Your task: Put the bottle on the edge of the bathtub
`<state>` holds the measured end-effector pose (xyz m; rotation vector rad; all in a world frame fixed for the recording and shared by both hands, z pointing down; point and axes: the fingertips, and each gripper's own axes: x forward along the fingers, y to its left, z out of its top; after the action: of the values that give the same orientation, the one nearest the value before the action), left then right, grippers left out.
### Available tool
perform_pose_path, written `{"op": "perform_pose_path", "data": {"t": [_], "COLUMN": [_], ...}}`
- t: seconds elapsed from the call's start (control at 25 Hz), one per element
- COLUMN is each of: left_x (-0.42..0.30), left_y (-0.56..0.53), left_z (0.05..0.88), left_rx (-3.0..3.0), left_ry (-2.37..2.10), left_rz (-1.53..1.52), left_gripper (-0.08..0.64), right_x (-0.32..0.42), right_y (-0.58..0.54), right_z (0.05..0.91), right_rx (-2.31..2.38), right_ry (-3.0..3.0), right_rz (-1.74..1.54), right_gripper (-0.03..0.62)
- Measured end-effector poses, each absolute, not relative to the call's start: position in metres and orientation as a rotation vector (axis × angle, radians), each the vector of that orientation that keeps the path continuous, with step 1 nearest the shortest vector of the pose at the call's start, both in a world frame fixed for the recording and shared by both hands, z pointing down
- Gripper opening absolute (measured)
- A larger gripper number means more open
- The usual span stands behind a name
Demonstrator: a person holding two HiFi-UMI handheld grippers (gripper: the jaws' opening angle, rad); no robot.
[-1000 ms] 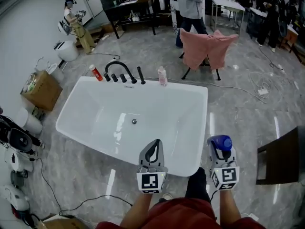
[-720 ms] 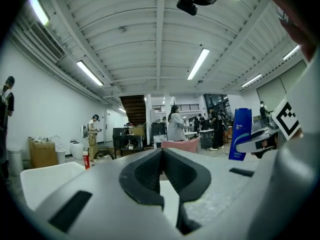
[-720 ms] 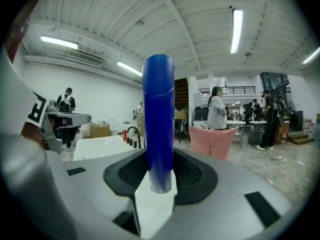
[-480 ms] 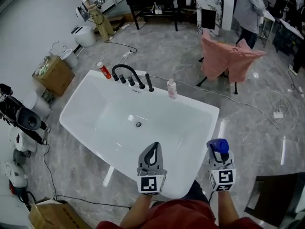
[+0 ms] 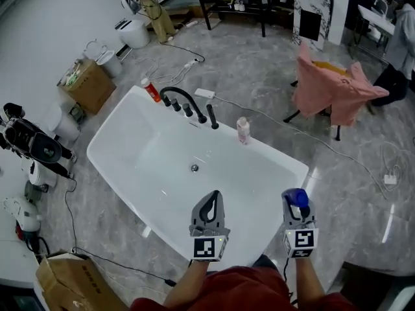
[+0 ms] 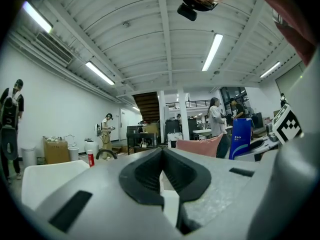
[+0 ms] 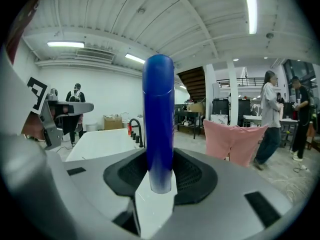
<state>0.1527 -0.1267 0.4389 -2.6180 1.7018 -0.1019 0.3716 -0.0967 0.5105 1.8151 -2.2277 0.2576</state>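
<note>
A blue bottle (image 7: 159, 119) stands upright between the jaws of my right gripper (image 7: 160, 176), which is shut on it. In the head view the blue bottle (image 5: 297, 198) sits above the right gripper (image 5: 296, 214), just off the near right corner of the white bathtub (image 5: 117, 135). My left gripper (image 5: 209, 207) hovers over the tub's near rim with its jaws shut and nothing in them. From the left gripper view the left gripper (image 6: 161, 173) points level across the room, with the blue bottle (image 6: 241, 138) to its right.
A black faucet set (image 5: 188, 105), a red bottle (image 5: 150, 89) and a pale pink bottle (image 5: 243, 130) stand on the tub's far rim. A chair draped in pink cloth (image 5: 337, 89) is beyond. Cardboard boxes (image 5: 89, 83), cables and people fill the surroundings.
The head view has swung, so the tub now lies more diagonally and shifted right. Both grippers keep their places near the bottom of the view, the bottle still held.
</note>
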Motion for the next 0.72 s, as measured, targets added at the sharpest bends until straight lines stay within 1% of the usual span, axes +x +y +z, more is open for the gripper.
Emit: {"op": "perform_pose_path", "data": {"t": [0.36,0.72], "left_x": [0.165,0.176], "left_y": [-0.169,-0.195], "left_z": [0.483,0.563], "left_rx": [-2.565,-2.572], "left_ry": [1.853,1.975], "left_rz": [-0.162,-0.325], "left_gripper": [0.005,0.005], "right_x": [0.379,0.373], "right_y": [-0.167,-0.228], "right_z": [0.582,0.679], "right_rx": [1.667,1.555], "right_ry": [-2.254,-2.269], "right_rz": [0.377,0.465], "right_gripper": [0.15,0.15]}}
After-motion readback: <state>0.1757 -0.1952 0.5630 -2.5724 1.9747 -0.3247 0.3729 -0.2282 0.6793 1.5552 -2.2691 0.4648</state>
